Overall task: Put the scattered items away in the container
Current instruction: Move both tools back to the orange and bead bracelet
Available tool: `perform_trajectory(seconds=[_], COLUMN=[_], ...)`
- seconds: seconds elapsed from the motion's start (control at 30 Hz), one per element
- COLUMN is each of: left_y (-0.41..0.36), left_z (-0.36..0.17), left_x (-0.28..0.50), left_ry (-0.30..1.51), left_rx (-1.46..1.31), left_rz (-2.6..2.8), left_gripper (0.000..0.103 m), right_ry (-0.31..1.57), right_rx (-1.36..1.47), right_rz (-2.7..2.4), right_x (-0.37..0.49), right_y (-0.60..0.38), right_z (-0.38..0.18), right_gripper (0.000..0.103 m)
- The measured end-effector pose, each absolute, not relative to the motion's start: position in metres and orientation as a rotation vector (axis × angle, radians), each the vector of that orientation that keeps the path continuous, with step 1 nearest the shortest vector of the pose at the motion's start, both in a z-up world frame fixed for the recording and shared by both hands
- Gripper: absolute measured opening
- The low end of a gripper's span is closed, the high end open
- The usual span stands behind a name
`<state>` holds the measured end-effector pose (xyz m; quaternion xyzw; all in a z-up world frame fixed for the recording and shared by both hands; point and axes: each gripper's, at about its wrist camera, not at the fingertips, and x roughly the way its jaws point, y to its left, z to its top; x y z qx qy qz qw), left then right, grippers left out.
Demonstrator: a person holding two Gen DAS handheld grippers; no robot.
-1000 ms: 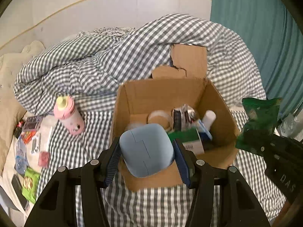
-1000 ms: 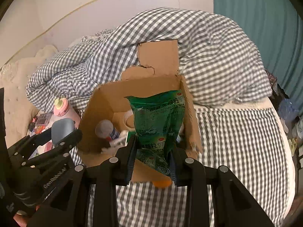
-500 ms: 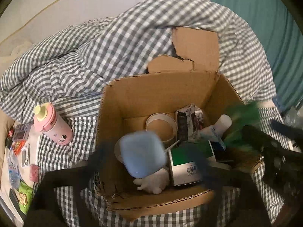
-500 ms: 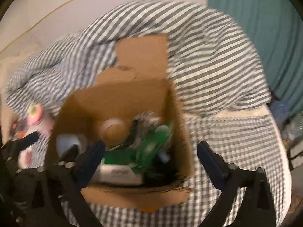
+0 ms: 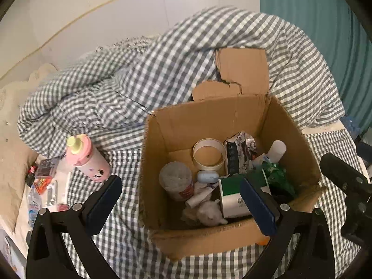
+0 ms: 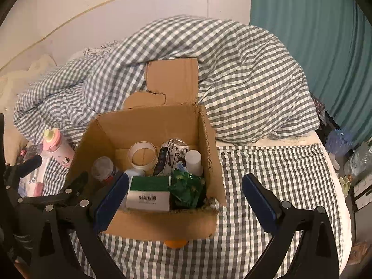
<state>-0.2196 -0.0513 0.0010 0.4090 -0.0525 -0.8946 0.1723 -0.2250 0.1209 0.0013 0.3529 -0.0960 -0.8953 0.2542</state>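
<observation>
Fig. — Both grippers above the open brown cardboard box [image 5: 209, 121] on the grey-and-white checked bedsheet [image 6: 267, 162].

L gripper [image 5: 181, 200]: I had its jaws just opening; they stood wide, blue pads apart, nothing betw. them. The pale blue rounded case [image 5: 207, 176] lay inside the box, beside the white tape roll [image 5: 209, 154] and the clear round jar w/ white filling [image 5: 175, 179].

R gripper [image 6: 184, 200]: jaws likewise just opened and set wide, nothing gripped. The crumpled green foil snack bag [image 6: 187, 189] sat in the box's near-right corner, touching the green-and-white carton w/ barcode [image 6: 148, 194]. A white cylindrical bottle [image 6: 193, 159] and a silver printed pouch [image 6: 172, 155] stood behind it.

Outside the box, to its left: a pink drinking bottle w/ pale yellow cap [image 5: 84, 159] lying on the sheet, and small mixed packets [image 5: 41, 181] further left, too small for me to identify. A bunched checked duvet [image 6: 209, 69] lay behind the box.
</observation>
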Motion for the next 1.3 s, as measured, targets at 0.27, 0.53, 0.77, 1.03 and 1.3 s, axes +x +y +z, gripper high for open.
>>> perform_trajectory(seconds=[0.27, 0.53, 0.77, 1.03, 1.3], left_y=[-0.040, -0.038, -0.040, -0.021, -0.018], left_z=[0.017, -0.042, -0.110, -0.149, -0.169], left_x=[-0.159, -0.109, -0.085, -0.097, -0.141], left_ry=[-0.176, -0.161, -0.100, -0.100, -0.159], left_rx=[1.122, 1.261, 1.341, 1.357, 1.365], left_rz=[-2.558, -2.497, -2.457, -2.538, -2.555], left_gripper=[0.103, 0.103, 0.103, 0.103, 0.103], right_ry=[-0.288, -0.326, -0.347, -0.340, -0.338], right_rx=[1.024, 1.138, 1.238, 1.300, 1.321], right_rz=[-2.384, -2.339, -2.297, -2.217, -2.194], right_x=[-0.181, -0.141, -0.130, -0.149, -0.189], right_y=[0.153, 0.167, 0.153, 0.125, 0.098], right_z=[-0.029, -0.083, -0.145, -0.177, -0.182], right_gripper=[0.098, 0.098, 0.098, 0.098, 0.098])
